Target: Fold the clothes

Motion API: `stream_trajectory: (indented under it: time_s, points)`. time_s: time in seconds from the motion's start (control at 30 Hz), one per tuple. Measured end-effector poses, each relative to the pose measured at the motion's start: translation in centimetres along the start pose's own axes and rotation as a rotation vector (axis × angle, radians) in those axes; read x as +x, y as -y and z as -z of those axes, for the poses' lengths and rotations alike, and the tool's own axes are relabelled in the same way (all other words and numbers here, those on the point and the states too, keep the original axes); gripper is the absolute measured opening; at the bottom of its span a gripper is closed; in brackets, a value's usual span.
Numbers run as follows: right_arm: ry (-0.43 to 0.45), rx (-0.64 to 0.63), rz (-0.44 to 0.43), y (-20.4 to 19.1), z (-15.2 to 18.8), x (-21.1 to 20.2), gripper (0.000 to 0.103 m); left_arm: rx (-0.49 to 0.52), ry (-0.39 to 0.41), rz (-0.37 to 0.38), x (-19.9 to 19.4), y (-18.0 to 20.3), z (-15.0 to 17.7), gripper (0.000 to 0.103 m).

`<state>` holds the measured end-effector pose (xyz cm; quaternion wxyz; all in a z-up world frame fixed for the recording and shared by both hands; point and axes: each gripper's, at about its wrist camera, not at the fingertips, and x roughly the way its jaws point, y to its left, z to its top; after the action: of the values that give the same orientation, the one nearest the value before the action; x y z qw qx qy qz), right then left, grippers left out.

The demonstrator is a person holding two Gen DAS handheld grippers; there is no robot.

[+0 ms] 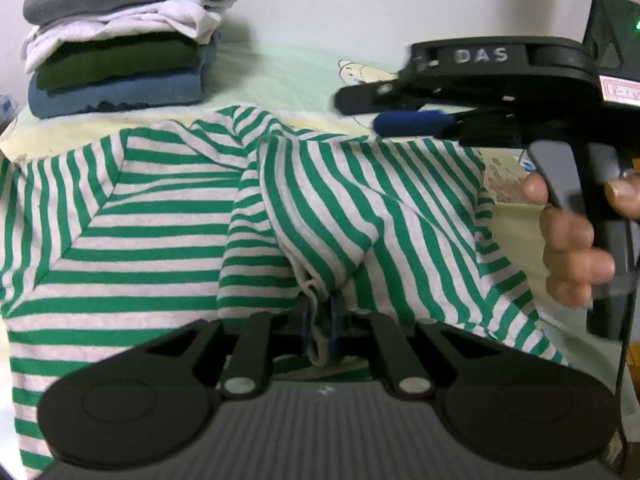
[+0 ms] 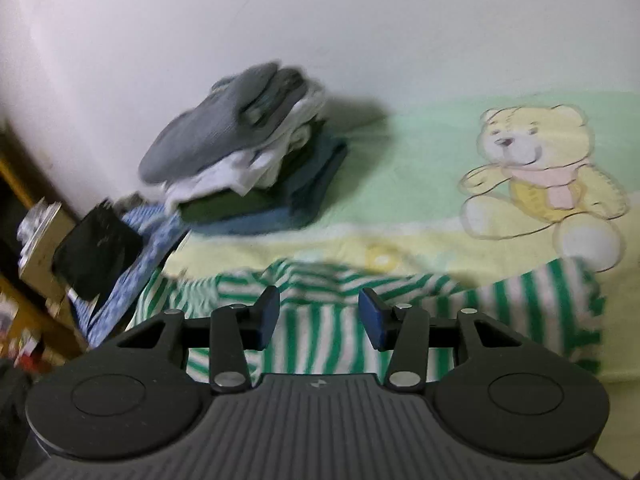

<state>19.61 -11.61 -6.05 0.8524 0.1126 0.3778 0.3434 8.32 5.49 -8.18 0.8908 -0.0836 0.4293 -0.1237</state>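
A plain white wall (image 2: 280, 20) is backing a bed covered by a pale green and yellow blanket (image 2: 420, 152) printed with a yellow teddy bear (image 2: 544, 176). A green-and-white striped knit shirt (image 1: 152, 216) is lying spread and partly bunched across the near part of the blanket. The left gripper (image 1: 322, 320) is pinching a gathered fold of the striped shirt, its jaws standing nearly closed on the cloth. The right gripper (image 2: 319, 316) is hovering over the shirt with its blue-padded jaws standing moderately apart and nothing between them but the cloth lying below; in the left wrist view it is appearing side-on, held by a person's hand (image 1: 572, 236) wrapped around the handle. A stack of folded clothes (image 1: 120, 40), grey on top, then white, dark green and blue, is sitting near the wall beyond the shirt. A blue patterned cloth (image 2: 140, 248) and a black flat object (image 2: 96, 252) are lying at the bed's left edge.
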Motion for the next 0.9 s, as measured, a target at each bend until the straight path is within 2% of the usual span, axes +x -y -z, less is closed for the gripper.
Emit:
stream_trajectory:
  time_s: [0.1,0.17,0.2,0.23,0.27,0.33,0.47,0.57,0.63,0.7,0.8,0.87,0.9]
  points:
    - [-0.047,-0.042,-0.001,-2.0,1.3,2.5,0.054,0.055,0.004,-0.031,-0.1,0.9,-0.2,0.003]
    - [-0.081,-0.077,0.013,-3.2,2.6,4.9,0.054,0.085,0.005,-0.046,-0.2,1.3,-0.3,0.003]
    - [-0.095,-0.094,0.048,-3.6,3.1,6.0,0.046,0.088,0.004,-0.048,-0.2,1.3,-0.2,0.003]
    - [-0.107,-0.110,0.095,-3.9,3.4,6.7,0.021,0.088,0.004,-0.050,-0.1,1.3,-0.3,0.003]
    - [-0.101,-0.112,0.115,-4.0,3.4,6.7,0.014,0.087,0.004,-0.052,0.0,1.3,-0.3,0.003]
    - [-0.087,-0.112,0.151,-4.2,3.3,6.6,0.013,0.086,0.009,-0.051,-0.1,1.2,-0.3,0.002]
    - [0.019,-0.075,0.123,-4.9,1.4,3.8,0.012,0.052,0.082,-0.037,-2.3,0.5,-1.1,0.002]
    - [0.068,-0.035,0.093,-5.5,-0.4,3.8,0.012,0.017,0.131,-0.061,-3.4,-0.5,-2.4,0.002]
    - [0.065,0.007,0.066,-5.3,-0.8,5.4,0.012,0.008,0.126,-0.100,-2.9,-1.5,-2.8,0.002]
    - [0.026,0.008,0.039,-5.1,-0.4,7.5,0.016,-0.018,0.069,-0.115,-1.3,-2.6,-2.6,0.002]
    - [-0.087,-0.033,0.068,-4.6,1.3,10.6,0.017,-0.029,-0.015,-0.117,0.8,-3.7,-1.6,0.002]
    - [-0.052,0.012,0.043,-3.8,1.7,8.7,0.020,0.009,0.003,-0.118,0.8,-3.4,-1.2,0.003]
    - [-0.023,0.058,0.016,-3.2,1.8,7.2,0.031,0.018,0.003,-0.117,0.8,-3.3,-1.3,0.003]
